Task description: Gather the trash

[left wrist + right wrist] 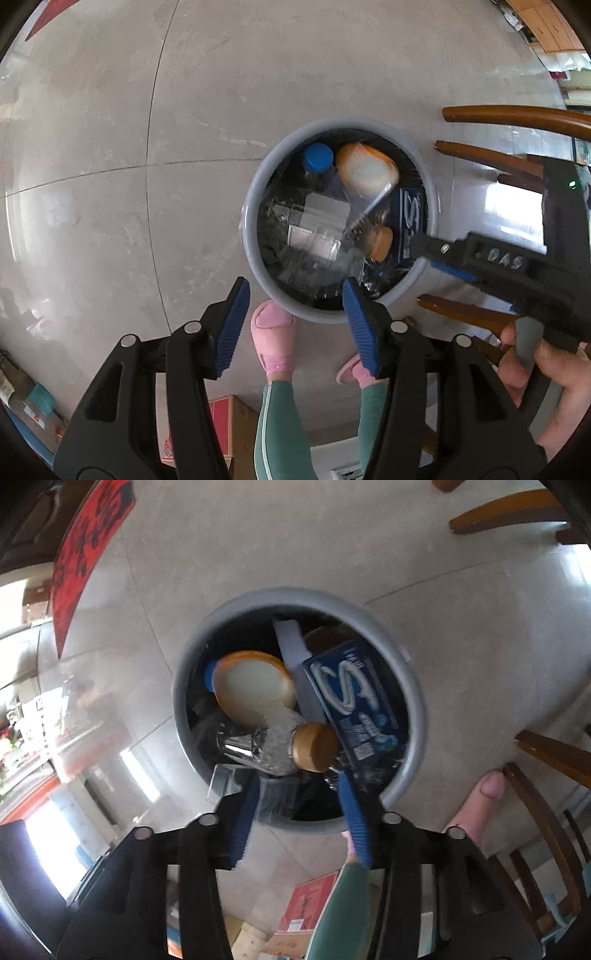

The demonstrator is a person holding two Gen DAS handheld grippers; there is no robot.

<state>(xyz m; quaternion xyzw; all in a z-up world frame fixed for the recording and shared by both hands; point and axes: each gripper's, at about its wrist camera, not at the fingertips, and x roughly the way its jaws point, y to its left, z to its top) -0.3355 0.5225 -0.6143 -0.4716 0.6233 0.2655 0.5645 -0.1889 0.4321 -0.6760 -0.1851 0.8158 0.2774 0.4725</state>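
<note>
A round grey trash bin (pixel 251 206) stands on the tiled floor and also shows in the right wrist view (pixel 413 701). Inside lie a blue-capped clear bottle (pixel 317 158), an orange-rimmed white tub (pixel 367 170), a dark blue box (pixel 354 698) and crumpled clear plastic. My left gripper (pixel 295 295) is open and empty above the bin's near rim. My right gripper (pixel 299 786) is open over the bin, with a clear bottle with a gold cap (pixel 314 747) lying just past its fingertips in the bin. The right gripper also shows in the left wrist view (pixel 439 254).
Wooden chair legs (pixel 491 155) stand right of the bin, and again in the right wrist view (pixel 546 753). The person's pink slippers (pixel 273 332) are beside the bin's near side. A red cardboard box (pixel 229 424) lies behind. A red banner (pixel 85 550) is at the far left.
</note>
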